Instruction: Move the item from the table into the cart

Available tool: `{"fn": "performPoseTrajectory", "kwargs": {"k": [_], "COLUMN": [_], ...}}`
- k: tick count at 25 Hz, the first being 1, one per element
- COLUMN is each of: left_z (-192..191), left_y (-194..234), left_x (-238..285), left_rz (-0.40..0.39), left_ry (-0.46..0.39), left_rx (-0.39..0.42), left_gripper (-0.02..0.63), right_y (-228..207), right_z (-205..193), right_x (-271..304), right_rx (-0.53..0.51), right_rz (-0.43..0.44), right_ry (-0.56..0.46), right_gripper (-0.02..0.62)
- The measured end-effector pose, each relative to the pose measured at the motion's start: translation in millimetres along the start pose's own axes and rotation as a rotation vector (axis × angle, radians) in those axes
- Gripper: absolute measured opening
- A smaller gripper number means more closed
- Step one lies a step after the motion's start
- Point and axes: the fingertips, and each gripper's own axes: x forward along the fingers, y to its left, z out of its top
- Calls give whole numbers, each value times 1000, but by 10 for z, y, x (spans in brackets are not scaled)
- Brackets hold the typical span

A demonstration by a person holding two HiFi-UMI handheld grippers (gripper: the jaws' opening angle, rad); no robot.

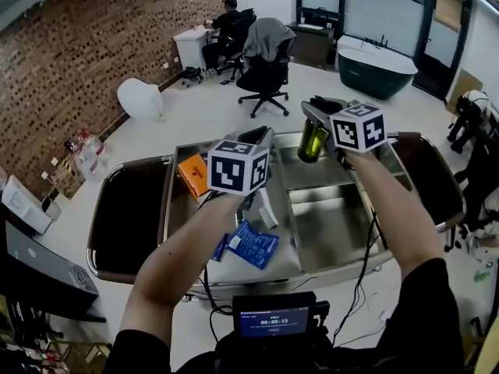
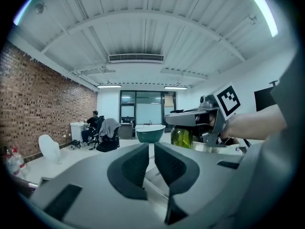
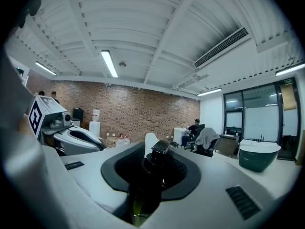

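A: Any legible txt?
B: Just the small screen (image 1: 274,319) at the bottom of head view: timer digits, approx. 00:00:15, w/ a tiny line below I can't read.
A: Packets?
B: White print on the blue packet (image 1: 251,245), too small to read; same for the orange packet (image 1: 192,174). Can't make out any print on the green bottle (image 1: 313,142). The marker cubes (image 1: 238,166) carry b/w patterns only.

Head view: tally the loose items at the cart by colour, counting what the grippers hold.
Green bottle, in the right gripper: 1
White ribbed item, apparently in the left gripper: 1
Orange packet, in the cart: 1
Blue packet, in the cart: 1, perhaps a second beneath
Total: 4
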Motion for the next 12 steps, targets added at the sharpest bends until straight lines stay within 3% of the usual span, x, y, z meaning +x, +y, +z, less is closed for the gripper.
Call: {"fn": "performPoseTrajectory", "kwargs": {"k": [12], "left_z": [-648], "left_y": [445], "left_x": [716], "left_rz": [91], "left_ry": [90], "left_rx": [-8], "left_gripper": [25], "right_y": [-442], "right_z": [-850], "right_x": [940], "right_rx": [-51], "right_rz": [0], "right_ry": [69], "right_gripper": [72]}}
